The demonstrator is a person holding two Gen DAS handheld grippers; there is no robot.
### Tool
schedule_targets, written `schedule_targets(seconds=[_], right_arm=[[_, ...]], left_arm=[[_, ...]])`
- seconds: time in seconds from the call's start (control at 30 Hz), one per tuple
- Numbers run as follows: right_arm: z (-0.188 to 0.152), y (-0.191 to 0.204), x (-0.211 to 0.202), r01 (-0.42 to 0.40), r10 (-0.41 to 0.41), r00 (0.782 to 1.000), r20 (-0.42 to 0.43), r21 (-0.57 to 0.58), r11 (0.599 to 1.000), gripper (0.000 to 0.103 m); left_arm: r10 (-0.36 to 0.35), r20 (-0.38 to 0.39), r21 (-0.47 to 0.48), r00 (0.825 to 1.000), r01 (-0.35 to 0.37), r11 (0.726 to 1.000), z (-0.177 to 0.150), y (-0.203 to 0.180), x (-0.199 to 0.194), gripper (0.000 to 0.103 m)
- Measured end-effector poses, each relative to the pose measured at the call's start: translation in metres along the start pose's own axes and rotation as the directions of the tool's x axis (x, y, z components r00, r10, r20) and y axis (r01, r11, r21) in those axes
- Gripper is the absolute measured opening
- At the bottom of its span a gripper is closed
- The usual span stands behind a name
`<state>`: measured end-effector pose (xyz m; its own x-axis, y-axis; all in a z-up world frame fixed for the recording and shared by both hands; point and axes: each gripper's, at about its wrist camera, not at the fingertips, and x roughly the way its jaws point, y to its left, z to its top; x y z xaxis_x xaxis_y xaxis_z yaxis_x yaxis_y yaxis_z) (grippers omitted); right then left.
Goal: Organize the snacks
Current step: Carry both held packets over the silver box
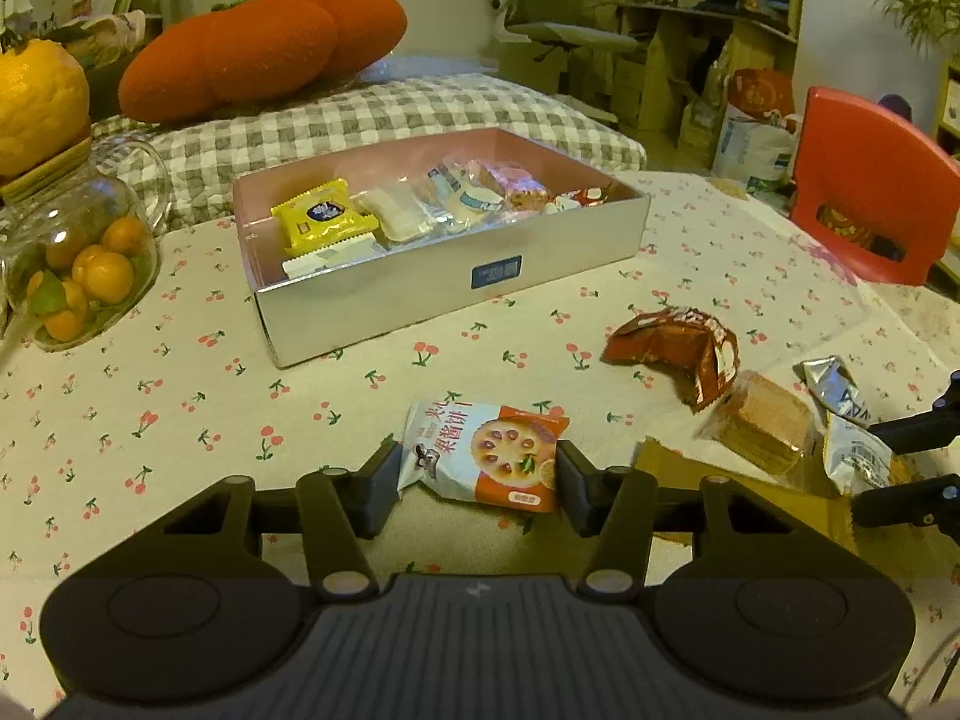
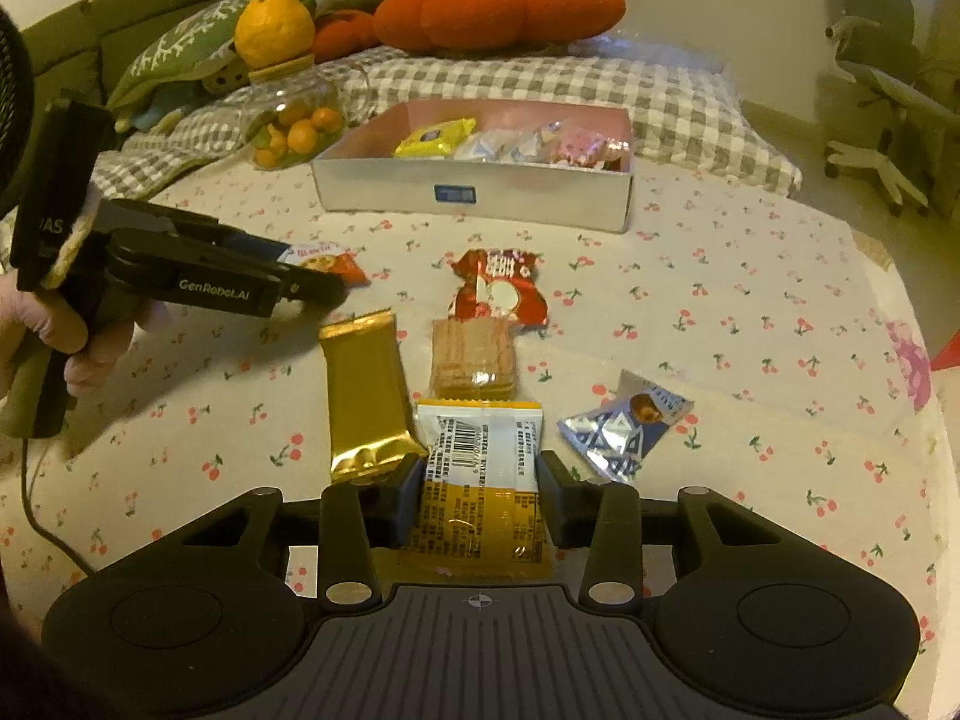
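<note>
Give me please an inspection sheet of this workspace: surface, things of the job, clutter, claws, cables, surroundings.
Surface: table under a cherry-print cloth.
Job's things: open silver box already holding several packets; loose on the cloth a red packet, a clear wafer pack, a gold packet, a blue-and-silver packet.
Clutter: glass jar of small oranges beside the box.
Claws: left claw closed on an orange-and-white biscuit packet; right claw closed on a yellow-and-white packet.
Cables: one dark cable on the cloth near the person's hand.
Surroundings: checked bedding, orange cushions, red chair, office chair.
</note>
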<state>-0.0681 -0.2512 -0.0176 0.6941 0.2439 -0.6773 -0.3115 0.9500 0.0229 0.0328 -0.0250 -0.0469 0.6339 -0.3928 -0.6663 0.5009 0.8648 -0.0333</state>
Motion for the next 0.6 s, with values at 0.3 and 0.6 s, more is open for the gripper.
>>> schedule_targets(seconds=[0.3, 0.6], right_arm=[[0.009, -0.002, -0.005, 0.002, -0.003, 1.0, 0.026, 0.018, 1.0, 0.039], [0.03, -0.004, -0.007, 0.006, -0.008, 0.999, 0.051, 0.05, 0.999, 0.039]], left_arm=[[-0.01, 0.022, -0.008, 1.0, 0.01, 1.0, 0.005, -0.003, -0.007, 0.049], [-0.019, 0.034, -0.029, 0.999, 0.02, 0.999, 0.014, -0.004, -0.013, 0.049]])
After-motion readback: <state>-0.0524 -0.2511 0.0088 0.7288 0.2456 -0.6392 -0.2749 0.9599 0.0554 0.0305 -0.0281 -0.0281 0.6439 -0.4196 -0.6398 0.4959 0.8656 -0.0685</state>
